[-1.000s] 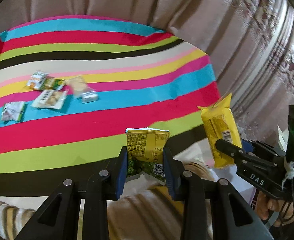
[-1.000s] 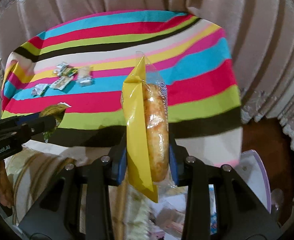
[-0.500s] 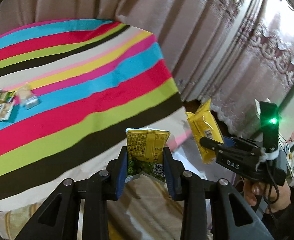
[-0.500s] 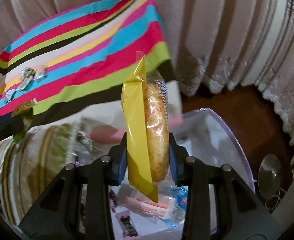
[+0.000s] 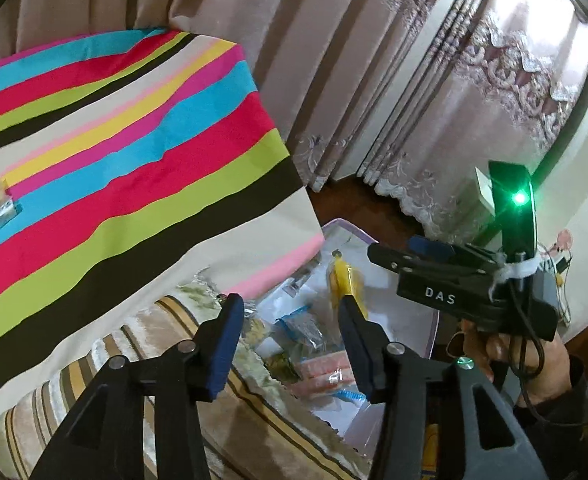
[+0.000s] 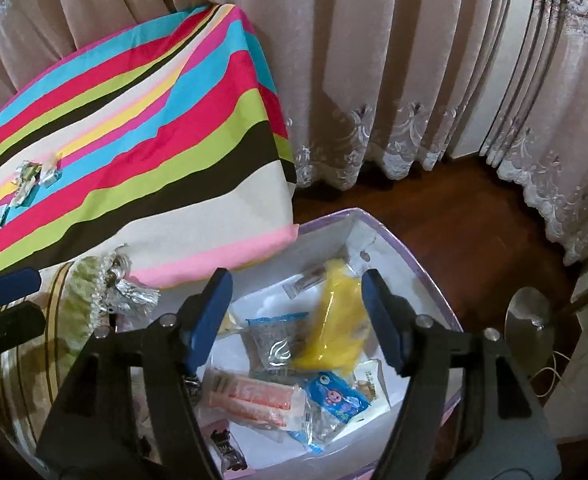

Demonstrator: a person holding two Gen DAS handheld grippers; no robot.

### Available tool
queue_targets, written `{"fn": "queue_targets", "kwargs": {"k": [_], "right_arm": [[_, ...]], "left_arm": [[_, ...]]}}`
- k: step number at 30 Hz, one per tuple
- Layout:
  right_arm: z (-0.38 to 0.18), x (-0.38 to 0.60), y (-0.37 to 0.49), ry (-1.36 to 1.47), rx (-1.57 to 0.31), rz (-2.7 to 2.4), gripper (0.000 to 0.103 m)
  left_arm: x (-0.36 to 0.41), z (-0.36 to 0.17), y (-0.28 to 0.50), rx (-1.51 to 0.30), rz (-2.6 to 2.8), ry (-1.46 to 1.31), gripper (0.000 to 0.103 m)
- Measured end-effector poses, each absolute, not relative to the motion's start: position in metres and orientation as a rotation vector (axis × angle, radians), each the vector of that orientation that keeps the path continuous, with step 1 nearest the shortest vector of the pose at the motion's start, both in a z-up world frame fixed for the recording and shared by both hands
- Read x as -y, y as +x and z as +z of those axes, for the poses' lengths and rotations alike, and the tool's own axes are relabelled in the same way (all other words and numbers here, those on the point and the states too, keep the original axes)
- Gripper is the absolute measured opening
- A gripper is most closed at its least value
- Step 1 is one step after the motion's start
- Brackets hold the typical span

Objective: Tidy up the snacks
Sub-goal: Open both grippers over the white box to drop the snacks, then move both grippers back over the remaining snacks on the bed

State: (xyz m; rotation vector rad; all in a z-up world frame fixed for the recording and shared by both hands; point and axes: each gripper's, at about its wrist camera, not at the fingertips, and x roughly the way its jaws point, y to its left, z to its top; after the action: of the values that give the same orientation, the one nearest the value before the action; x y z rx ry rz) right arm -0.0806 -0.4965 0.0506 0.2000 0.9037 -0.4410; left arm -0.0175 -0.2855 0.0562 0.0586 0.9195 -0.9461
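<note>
- Right wrist view, lower centre: the right gripper (image 6: 294,316) has its jaws opening, the blue pads clear of everything; a blurred yellow snack packet (image 6: 336,328) lies between and below them, touching neither pad, inside the box
- Left wrist view, lower centre: the left gripper (image 5: 289,344) also has its jaws opening, with nothing pressed between the pads; the green-and-yellow pack cannot be picked out for certain among the blurred wrappers beneath
- Just beyond, lower middle of the right wrist view: a white box with a lilac rim (image 6: 414,256) on the floor, holding a blue cartoon sachet (image 6: 336,398), a pink-orange striped pack (image 6: 253,398) and a clear wrapper (image 6: 271,342)
- Left of the box: a striped cushion with a green fringe (image 6: 89,292); a crumpled silver wrapper (image 6: 133,300) lies on its edge
- Right of the left wrist view: a person's hand (image 5: 506,348) holds the other gripper's black body
- Farther, upper left: a bed under a bright striped sheet (image 6: 153,120); several small snack packs (image 6: 25,184) remain at its far left side
- Farthest: beige curtains with lace hems (image 6: 374,60) above a dark wooden floor (image 6: 434,208)
</note>
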Motion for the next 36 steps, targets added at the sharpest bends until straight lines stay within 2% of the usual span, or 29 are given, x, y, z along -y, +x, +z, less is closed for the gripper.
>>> {"fn": "queue_targets", "kwargs": {"k": [17,29,33,36], "right_arm": [[0.047,0.449,-0.055,0.176,-0.928,-0.316,0.07],[0.05,0.378,-0.012,0.131,-0.924,-0.14,0.07],[0.051,0.358,0.008,0.147,-0.932,-0.081,0.077],[0.051,0.343,0.025,0.157,-0.944,-0.047,0.077]], "left_arm": [[0.226,0.051,0.028,-0.915,-0.736,-0.053,0.05],[0.104,0.026,0.085,-0.961,-0.423,-0.265,0.051],[0.057,0.011,0.106,-0.993,-0.291,-0.341,0.051],[0.025,0.002,0.119,-1.009,-0.216,-0.401,0.051]]}}
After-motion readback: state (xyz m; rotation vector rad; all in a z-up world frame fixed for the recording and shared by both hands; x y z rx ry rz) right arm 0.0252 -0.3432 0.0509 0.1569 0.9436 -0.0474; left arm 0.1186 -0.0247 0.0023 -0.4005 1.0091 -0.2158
